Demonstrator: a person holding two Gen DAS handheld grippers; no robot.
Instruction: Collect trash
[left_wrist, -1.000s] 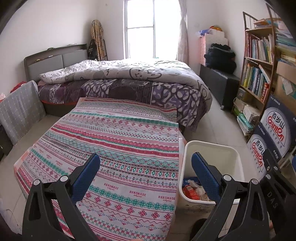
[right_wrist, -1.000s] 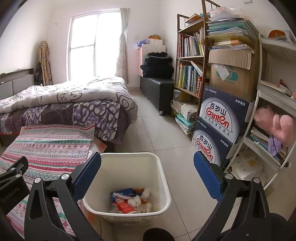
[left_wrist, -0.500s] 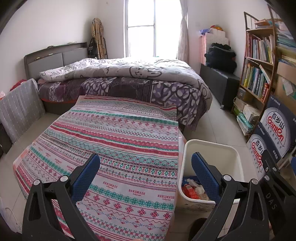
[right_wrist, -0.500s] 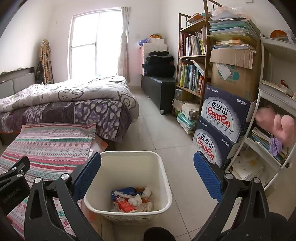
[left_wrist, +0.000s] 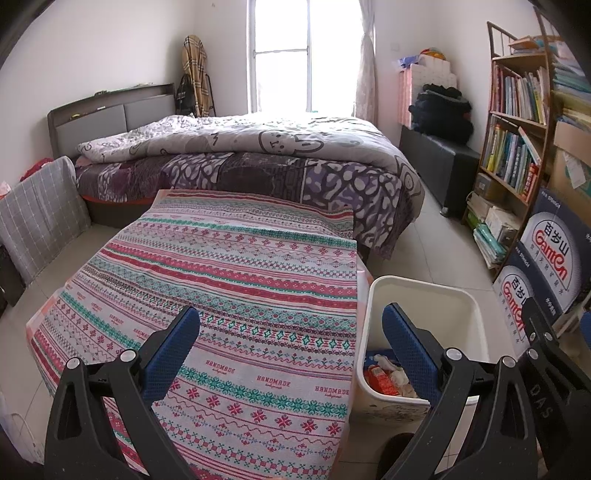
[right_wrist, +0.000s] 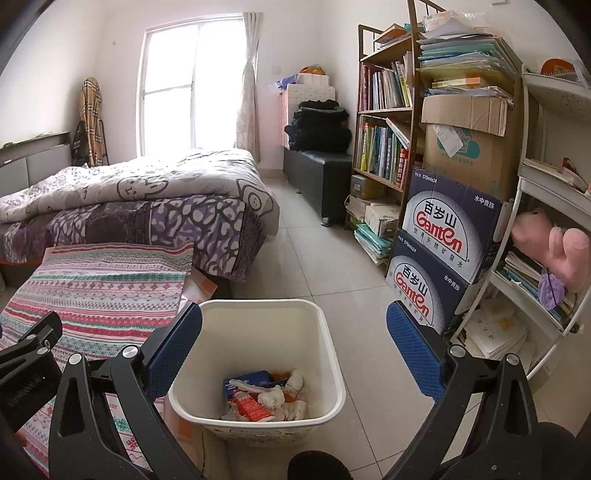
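A white waste bin (right_wrist: 258, 314) stands on the tiled floor beside a table with a striped patterned cloth (left_wrist: 236, 295). Inside lie crumpled tissues and red and blue wrappers (right_wrist: 264, 398). The bin also shows in the left wrist view (left_wrist: 424, 295), with the trash (left_wrist: 384, 376) at its bottom. My right gripper (right_wrist: 293, 347) is open and empty, held above the bin. My left gripper (left_wrist: 291, 343) is open and empty, above the cloth's near right part. No trash shows on the cloth.
A bed (left_wrist: 258, 155) with a grey duvet stands behind the table. A bookshelf (right_wrist: 388, 140), stacked Ganten boxes (right_wrist: 443, 258) and a white rack (right_wrist: 546, 240) line the right wall. A black bench (right_wrist: 321, 177) stands further back.
Both grippers have risen and tilted slightly; the bed and bin sit a little lower in the views. Both jaws stay open and empty.
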